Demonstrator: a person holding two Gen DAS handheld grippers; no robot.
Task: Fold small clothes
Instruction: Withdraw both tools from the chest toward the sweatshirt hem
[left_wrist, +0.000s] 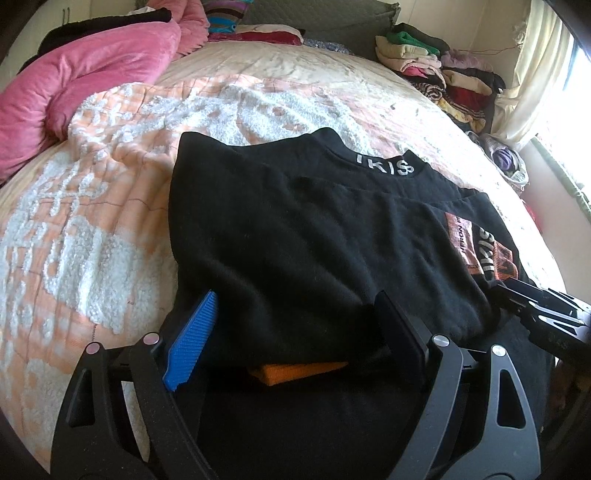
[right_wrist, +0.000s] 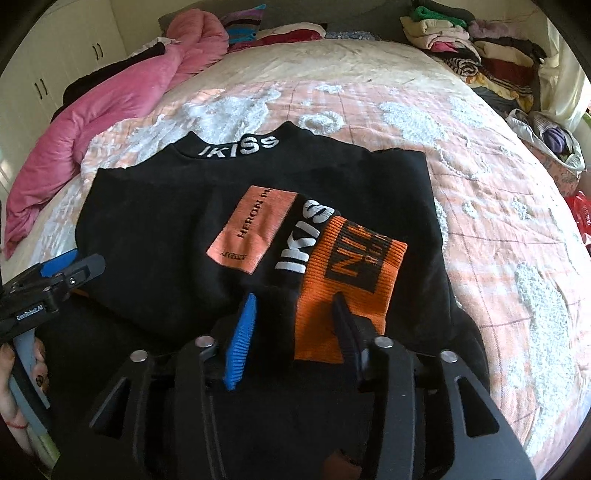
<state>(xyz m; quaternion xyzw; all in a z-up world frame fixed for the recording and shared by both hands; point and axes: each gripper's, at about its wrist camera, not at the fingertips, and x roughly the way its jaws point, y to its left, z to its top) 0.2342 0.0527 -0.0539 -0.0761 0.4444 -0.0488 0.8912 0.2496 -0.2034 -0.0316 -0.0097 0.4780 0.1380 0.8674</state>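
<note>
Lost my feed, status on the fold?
Left gripper open, right gripper open, both at near hem. Black sweatshirt flat, sleeves folded in. Nothing blocking.

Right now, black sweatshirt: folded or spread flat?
Partly folded. The black sweatshirt has both sleeves turned in over its body; an orange cuff lies on top. Collar end still extended.

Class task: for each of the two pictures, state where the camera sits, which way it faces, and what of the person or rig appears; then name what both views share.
Left wrist: sits on the left gripper, facing up the bed over the black top; the right gripper shows at right.
Right wrist: sits on the right gripper, facing the same way over the orange cuff; the left gripper and a hand show at left.
Shared: black top, pink blanket, clothes pile.
</note>
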